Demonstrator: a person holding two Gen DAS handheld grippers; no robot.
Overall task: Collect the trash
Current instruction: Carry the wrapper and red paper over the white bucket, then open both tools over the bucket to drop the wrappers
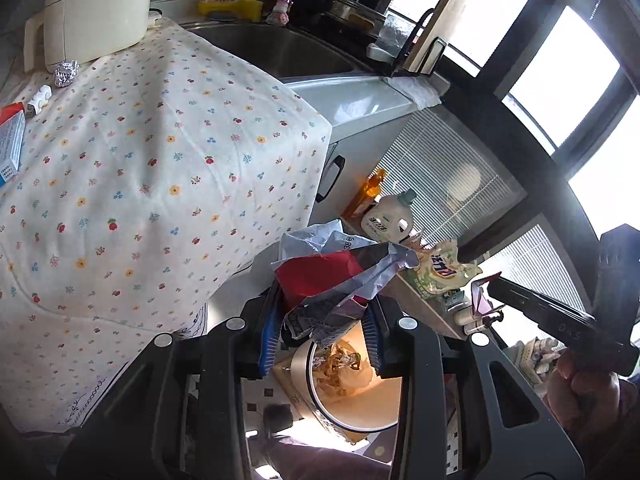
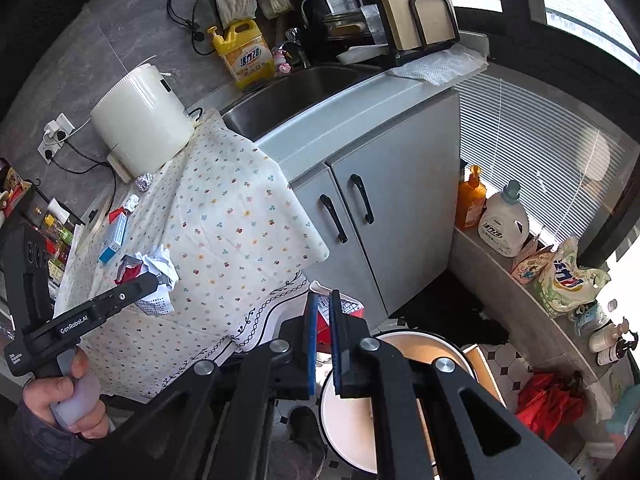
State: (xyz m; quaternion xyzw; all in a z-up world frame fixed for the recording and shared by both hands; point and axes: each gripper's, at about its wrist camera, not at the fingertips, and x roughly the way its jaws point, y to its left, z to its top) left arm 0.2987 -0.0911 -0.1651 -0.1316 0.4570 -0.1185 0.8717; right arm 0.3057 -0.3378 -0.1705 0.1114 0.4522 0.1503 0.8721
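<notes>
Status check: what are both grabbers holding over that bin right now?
Left gripper clamps crumpled red-white wrapper. Right gripper pinches red carton. Round white bin below, unobstructed.

Floral cloth; sink; grey cabinet

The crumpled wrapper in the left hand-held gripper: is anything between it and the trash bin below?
Nothing visible blocks it. The crumpled wrapper, clamped in the left hand-held gripper, hangs above the open trash bin, which has no lid on it and already holds some trash.
</notes>
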